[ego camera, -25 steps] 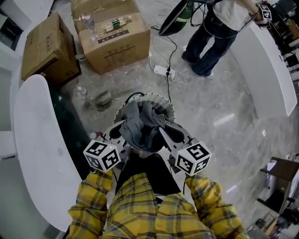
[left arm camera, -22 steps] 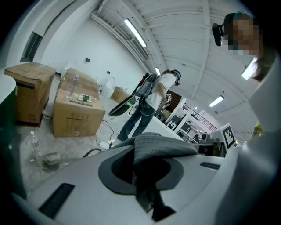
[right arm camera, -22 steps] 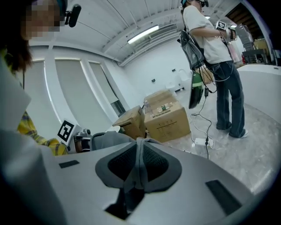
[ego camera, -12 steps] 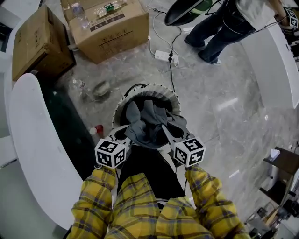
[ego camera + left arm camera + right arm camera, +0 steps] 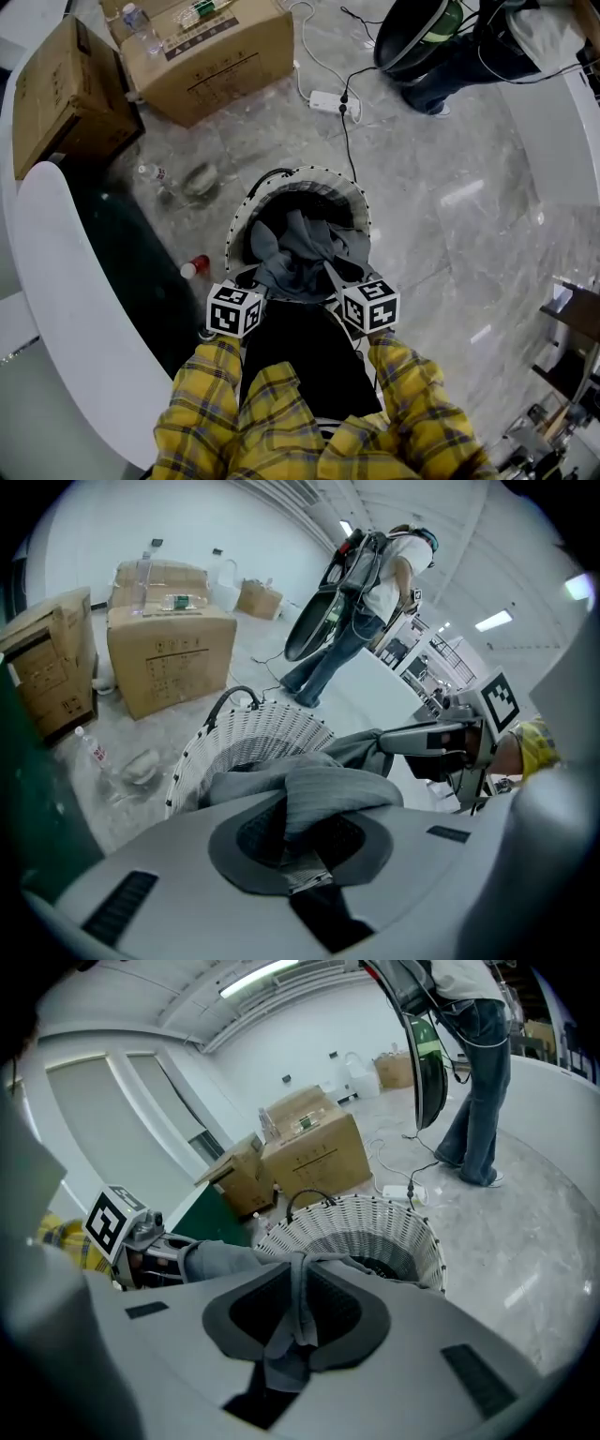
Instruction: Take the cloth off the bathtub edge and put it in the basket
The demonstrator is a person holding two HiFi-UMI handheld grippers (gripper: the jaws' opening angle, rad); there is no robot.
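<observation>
A grey cloth [image 5: 305, 251] hangs bunched between my two grippers, over the near rim of a white wicker basket [image 5: 347, 192] on the floor. My left gripper [image 5: 265, 281] is shut on the cloth's left end, and a fold [image 5: 328, 794] is pinched between its pads. My right gripper [image 5: 330, 283] is shut on the right end, where a thin fold [image 5: 298, 1302] runs down between its pads. The basket [image 5: 375, 1227] opens just beyond both jaws, and part of the cloth droops inside it.
A white bathtub edge [image 5: 66, 309] curves along the left. Two cardboard boxes [image 5: 206, 56] [image 5: 61, 89] stand beyond the basket, with a power strip [image 5: 326, 101] and cable, a plastic bottle [image 5: 153, 174] and a red-capped item [image 5: 194, 268] on the floor. A person [image 5: 459, 47] stands at the far right.
Both grippers have moved forward and closer together with the cloth, which now hangs lower over the basket's near rim. Both grips are unchanged.
</observation>
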